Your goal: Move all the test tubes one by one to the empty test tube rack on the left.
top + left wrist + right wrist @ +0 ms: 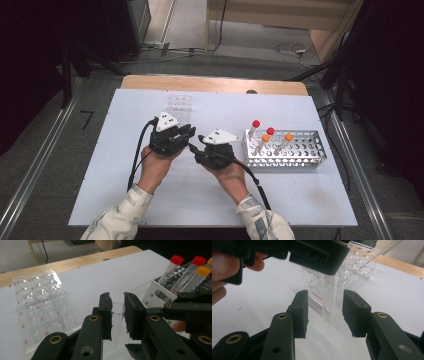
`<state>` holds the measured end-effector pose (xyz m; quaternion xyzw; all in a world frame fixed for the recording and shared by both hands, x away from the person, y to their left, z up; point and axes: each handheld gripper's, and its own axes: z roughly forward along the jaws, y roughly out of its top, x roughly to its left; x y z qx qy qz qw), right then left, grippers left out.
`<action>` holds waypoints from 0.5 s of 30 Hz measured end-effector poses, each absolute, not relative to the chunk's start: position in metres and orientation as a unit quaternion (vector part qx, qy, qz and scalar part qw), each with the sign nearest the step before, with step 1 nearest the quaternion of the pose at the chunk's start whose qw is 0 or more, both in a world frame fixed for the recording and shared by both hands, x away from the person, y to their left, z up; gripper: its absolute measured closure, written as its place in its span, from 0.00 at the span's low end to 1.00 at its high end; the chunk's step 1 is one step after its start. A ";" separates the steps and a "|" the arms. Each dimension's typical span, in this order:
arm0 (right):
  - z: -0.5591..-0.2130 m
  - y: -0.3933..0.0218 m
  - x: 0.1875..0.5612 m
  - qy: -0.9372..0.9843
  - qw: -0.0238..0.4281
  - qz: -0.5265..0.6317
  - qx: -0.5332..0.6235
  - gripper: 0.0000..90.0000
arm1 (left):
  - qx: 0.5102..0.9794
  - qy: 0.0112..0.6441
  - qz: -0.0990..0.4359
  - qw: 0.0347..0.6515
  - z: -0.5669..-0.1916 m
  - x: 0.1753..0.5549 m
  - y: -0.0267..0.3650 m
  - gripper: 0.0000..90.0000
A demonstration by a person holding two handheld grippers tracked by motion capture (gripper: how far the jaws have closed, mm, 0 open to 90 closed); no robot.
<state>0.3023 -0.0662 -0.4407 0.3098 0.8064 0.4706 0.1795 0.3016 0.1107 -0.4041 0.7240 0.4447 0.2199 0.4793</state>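
1. Right now the left gripper (117,315) has its jaws pressed on a clear, uncapped test tube (117,322), gripping it just below the open mouth so the body hangs free underneath.
2. Seen from the right gripper (325,315) view, the same tube hangs between that gripper's two jaws with a gap on either side; those jaws stand apart and touch nothing, so the left gripper alone seems to carry the tube.
3. Holding it near the rim likely leaves the lower length free for the other gripper, and keeps the tube upright.
4. In the high view both grippers, left (186,134) and right (202,145), meet over the middle of the white table (150,200), tips nearly touching, with the tube above the surface between them.
5. Just right of them stands the metal rack (300,155), with red- and orange-capped tubes (270,137) leaning in its left end and many empty holes, a likely place for the held tube.
6. Farther back lies a clear well plate (42,307), well apart from the rack.
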 end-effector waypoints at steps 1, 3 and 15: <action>-0.440 -0.068 0.302 0.805 0.180 0.472 0.310 0.59 | 0.723 0.445 0.222 0.479 -0.402 0.303 0.111 0.86; -0.439 -0.070 0.301 0.803 0.179 0.476 0.310 0.59 | 0.723 0.445 0.228 0.478 -0.397 0.305 0.111 0.86; -0.439 -0.079 0.300 0.799 0.175 0.482 0.315 0.55 | 0.708 0.456 0.254 0.475 -0.374 0.319 0.122 0.86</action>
